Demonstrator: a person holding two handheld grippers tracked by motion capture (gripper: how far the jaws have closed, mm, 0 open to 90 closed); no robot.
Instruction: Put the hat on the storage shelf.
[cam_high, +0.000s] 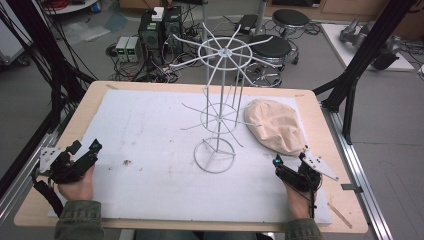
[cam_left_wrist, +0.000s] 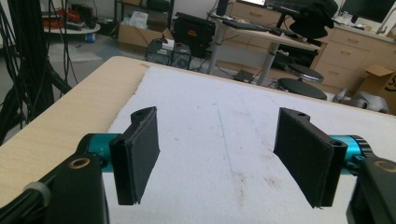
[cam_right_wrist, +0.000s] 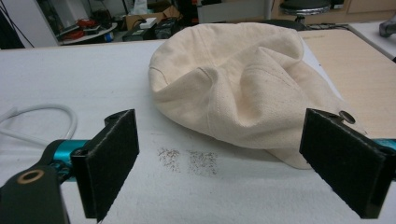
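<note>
While the cream cloth cap (cam_right_wrist: 238, 79) lay crumpled on the white mat (cam_high: 150, 130) beside the wire rack (cam_high: 218, 115), the right gripper (cam_right_wrist: 229, 163) faced it, jaws wide apart; the left gripper (cam_left_wrist: 224, 158) was also open and empty.

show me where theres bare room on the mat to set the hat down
The widest free patch is the mat's left half, between the left gripper and the wire rack. The right side is crowded: the hat fills the gap from rack to right gripper.
</note>
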